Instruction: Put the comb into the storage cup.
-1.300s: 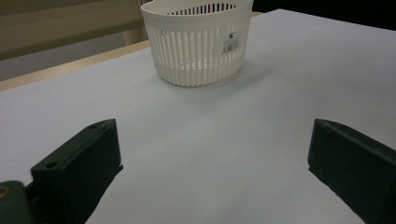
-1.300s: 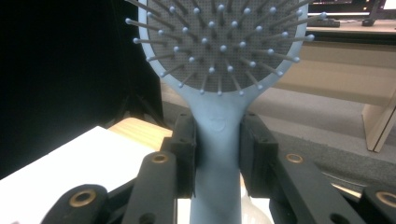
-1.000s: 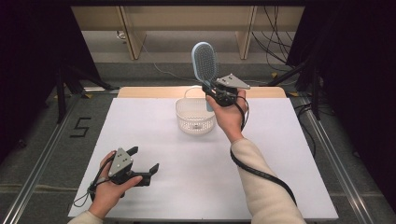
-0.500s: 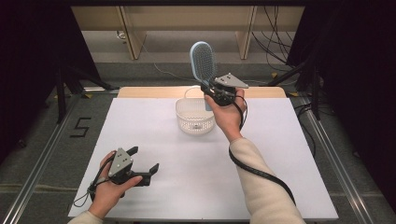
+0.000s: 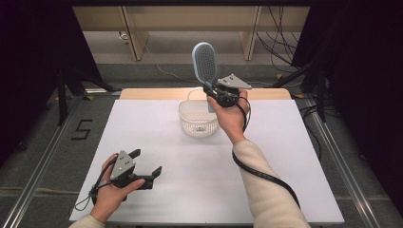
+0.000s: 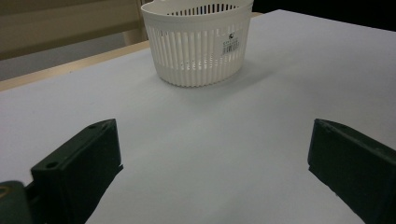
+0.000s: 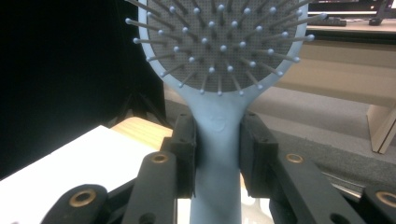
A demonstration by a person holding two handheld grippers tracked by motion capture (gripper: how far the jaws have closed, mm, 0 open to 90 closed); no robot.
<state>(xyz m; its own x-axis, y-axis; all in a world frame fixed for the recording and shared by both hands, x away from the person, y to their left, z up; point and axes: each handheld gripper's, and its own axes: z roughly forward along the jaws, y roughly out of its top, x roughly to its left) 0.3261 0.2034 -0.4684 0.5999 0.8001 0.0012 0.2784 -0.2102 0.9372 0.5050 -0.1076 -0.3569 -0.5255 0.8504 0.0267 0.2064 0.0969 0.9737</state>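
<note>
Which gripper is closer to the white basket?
Right. The right gripper holds the hairbrush up just above the white basket's far rim. The left gripper rests open on the table, well nearer the person.

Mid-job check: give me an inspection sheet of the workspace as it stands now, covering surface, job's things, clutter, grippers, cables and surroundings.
Surface: white table, bare apart from the basket.
Job's things: white slatted basket upright at the far middle; blue hairbrush held upright above it, bristles toward the right gripper's camera.
Clutter: nothing seen.
Grippers: right gripper shut on the hairbrush handle; left gripper open, low over the near left of the table, pointing at the basket.
Cables: black cable along the right sleeve; another trails from the left gripper.
Surroundings: dark curtains, wooden frame and floor cables beyond.
</note>
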